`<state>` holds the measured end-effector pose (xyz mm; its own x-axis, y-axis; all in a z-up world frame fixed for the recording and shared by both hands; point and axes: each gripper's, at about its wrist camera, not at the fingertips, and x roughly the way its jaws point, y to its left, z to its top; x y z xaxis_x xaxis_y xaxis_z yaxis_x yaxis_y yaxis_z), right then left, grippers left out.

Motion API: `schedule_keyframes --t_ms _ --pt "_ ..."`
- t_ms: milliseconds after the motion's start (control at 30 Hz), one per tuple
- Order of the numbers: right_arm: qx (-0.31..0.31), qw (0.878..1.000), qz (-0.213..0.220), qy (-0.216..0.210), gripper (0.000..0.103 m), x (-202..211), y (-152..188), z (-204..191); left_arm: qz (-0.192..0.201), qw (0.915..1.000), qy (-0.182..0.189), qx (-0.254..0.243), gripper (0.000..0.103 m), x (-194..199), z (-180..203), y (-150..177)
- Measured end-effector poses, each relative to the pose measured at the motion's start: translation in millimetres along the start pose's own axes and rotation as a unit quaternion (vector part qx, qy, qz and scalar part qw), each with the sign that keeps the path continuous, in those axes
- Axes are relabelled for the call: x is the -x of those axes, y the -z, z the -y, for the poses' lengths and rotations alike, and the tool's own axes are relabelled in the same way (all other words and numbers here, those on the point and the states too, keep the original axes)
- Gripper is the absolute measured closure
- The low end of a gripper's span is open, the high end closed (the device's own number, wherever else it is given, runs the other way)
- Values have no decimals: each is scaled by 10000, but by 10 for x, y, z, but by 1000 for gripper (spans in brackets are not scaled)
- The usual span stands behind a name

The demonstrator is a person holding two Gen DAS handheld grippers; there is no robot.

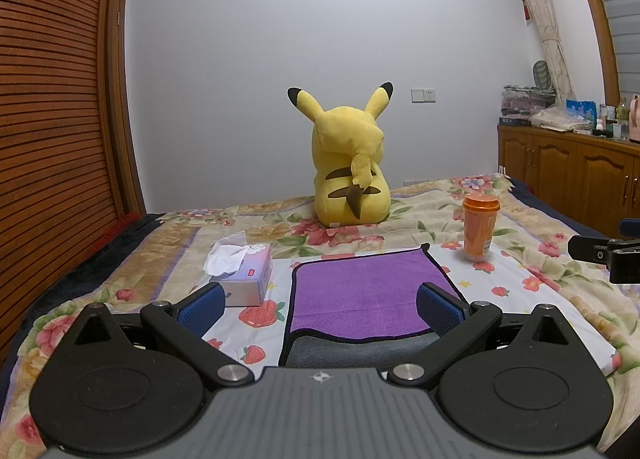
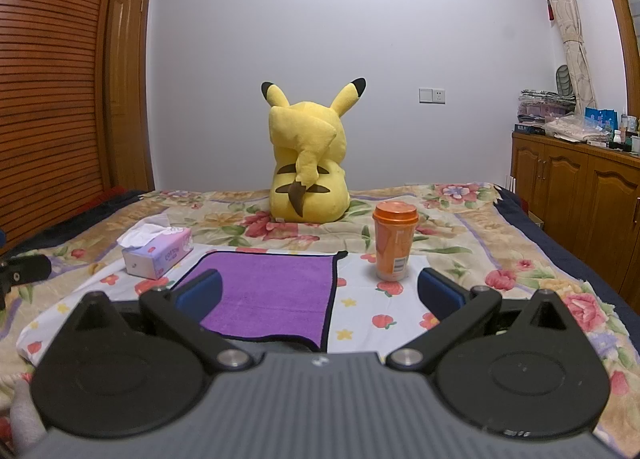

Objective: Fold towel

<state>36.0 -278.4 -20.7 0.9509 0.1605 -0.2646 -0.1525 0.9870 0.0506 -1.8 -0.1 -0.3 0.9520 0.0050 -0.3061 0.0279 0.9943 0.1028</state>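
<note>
A purple towel [image 1: 360, 291] with a dark edge lies flat on the bed; a grey underside shows at its near edge. My left gripper [image 1: 320, 305] is open and empty just above the towel's near edge. In the right wrist view the towel [image 2: 272, 291] lies ahead and left. My right gripper [image 2: 320, 293] is open and empty over the towel's near right corner. The right gripper's body also shows at the right edge of the left wrist view [image 1: 604, 255].
A tissue box [image 1: 244, 271] stands left of the towel, also in the right wrist view [image 2: 158, 253]. An orange lidded cup [image 2: 394, 245] stands right of it. A yellow plush toy [image 1: 350, 171] sits at the back. Wooden cabinets [image 2: 580, 195] stand at right.
</note>
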Motion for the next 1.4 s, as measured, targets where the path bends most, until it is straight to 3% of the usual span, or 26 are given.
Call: schedule_keyframes --t_ms 867,1400 --pt "17 10000 -23 -1 0 0 -2 -11 -23 10000 -2 -27 0 0 -3 4" --pt "1 9998 -185 -81 0 -96 55 -38 -377 9992 30 -108 0 -137 12 79"
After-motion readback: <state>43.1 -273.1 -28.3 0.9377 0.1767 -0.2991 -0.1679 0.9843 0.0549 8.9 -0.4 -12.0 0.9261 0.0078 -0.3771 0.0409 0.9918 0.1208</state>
